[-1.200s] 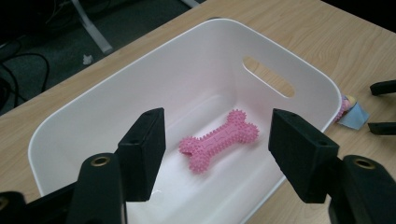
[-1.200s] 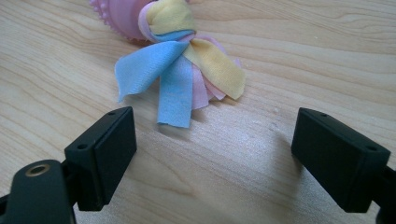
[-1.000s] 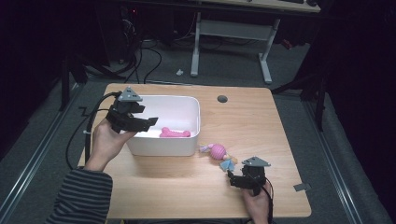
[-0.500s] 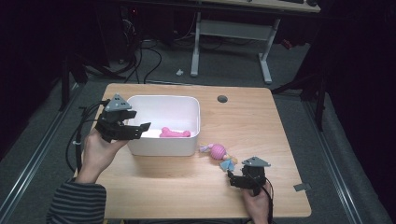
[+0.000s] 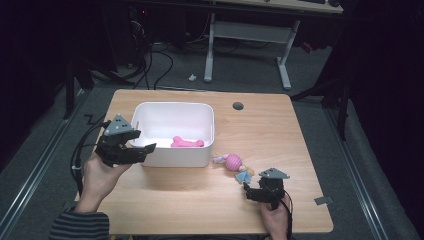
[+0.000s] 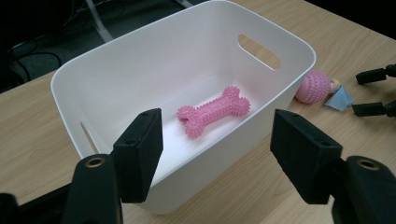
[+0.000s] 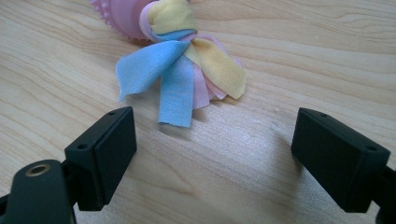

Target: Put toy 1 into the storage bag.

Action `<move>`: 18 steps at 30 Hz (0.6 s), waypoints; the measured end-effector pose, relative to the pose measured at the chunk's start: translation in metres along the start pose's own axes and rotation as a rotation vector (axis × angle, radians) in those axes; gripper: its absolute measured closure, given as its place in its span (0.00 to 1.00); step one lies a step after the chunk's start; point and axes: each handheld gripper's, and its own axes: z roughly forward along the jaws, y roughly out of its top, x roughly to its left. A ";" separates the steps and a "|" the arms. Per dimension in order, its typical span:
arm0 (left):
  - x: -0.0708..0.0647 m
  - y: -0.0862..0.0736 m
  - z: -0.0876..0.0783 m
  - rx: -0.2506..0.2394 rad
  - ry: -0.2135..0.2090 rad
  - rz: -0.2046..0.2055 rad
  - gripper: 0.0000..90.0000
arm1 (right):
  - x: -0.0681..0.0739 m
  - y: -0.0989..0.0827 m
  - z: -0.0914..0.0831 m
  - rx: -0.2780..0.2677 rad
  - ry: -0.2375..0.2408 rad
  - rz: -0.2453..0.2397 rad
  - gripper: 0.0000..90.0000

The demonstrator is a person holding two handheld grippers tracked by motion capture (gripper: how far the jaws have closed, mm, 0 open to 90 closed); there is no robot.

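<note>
A: Since the earlier frame the left tongs (image 5: 145,148) have slid off the top of the white plastic tub (image 5: 172,111) to its near-left corner, and their jaws have just been opening with nothing between them. The right tongs (image 5: 248,192) have stayed put.

B: And in the high view now?

A: The pink spiky rubber bone (image 5: 187,142) lies in the tub. On the wooden table (image 5: 280,135), just right of the tub, sits the pink knobbly ball toy with pastel cloth tails (image 5: 234,164); the right tongs rest near its tails, apart from them.

B: Left gripper view?

A: The left jaws stand spread and empty, aimed over the tub's near wall (image 6: 205,161) at the bone (image 6: 214,110) on the floor inside. The ball (image 6: 312,87) is beyond the far wall.

B: Right gripper view?

A: Jaws spread wide and empty, low over the table (image 7: 299,60), with the blue, yellow and pink tails (image 7: 180,74) fanned out just ahead.

B: How will that toy handle?

A: Light, I'd judge. The tails are limp and could slip or let the ball dangle. The ball looks springy and its nubs should give grip, so I'd pinch the knot where the tails meet the ball, or the ball itself.
</note>
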 end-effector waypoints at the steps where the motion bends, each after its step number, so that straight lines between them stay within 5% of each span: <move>1: 0.000 -0.002 0.000 -0.004 -0.002 -0.003 0.39 | 0.000 0.000 0.000 0.000 0.000 0.000 0.15; 13: -0.002 -0.028 -0.013 -0.031 -0.001 -0.034 0.38 | 0.000 0.000 0.000 -0.001 0.000 0.000 0.15; 18: -0.003 -0.042 -0.017 -0.038 0.032 -0.041 0.38 | 0.000 0.000 0.000 0.000 -0.002 0.003 0.15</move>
